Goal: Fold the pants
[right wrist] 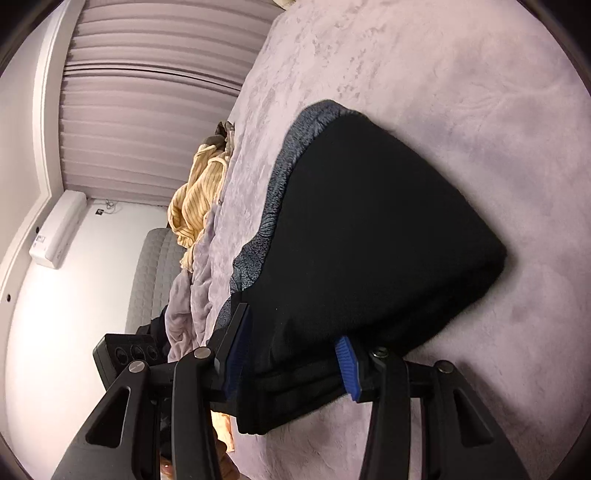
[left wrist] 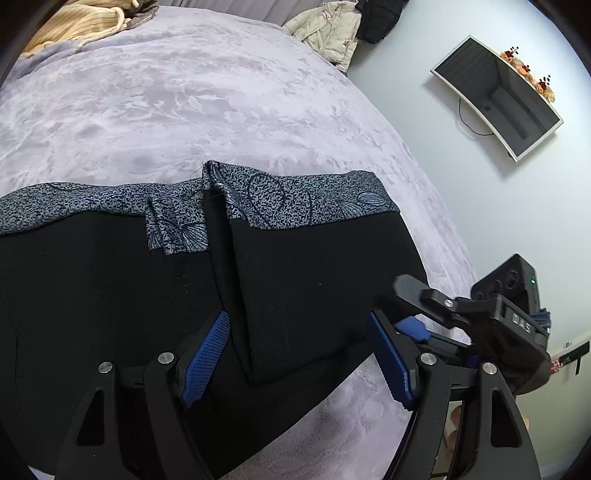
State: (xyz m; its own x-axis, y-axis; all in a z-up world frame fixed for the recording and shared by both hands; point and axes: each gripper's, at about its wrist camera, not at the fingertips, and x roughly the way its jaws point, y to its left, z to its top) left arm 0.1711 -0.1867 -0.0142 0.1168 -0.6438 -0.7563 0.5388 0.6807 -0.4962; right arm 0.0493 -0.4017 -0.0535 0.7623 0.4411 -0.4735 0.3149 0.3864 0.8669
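Right now the black pants lie partly folded on the lilac bedspread, patterned waistband farthest from me. My left gripper straddles the folded flap, fingers spread, not pinching. My right gripper brackets the thick near edge, apparently for the next fold; whether it is clamped I cannot tell. Its body reads "DAS".

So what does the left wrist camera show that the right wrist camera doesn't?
Only the left wrist view shows the wall-mounted screen, the pale jacket, and the pants' patterned waistband flat on, with a folded flap.

Only the right wrist view shows the white wall unit, the pleated curtain and the grey headboard.

Both show the black pants on the lilac blanket and the yellow striped garment.
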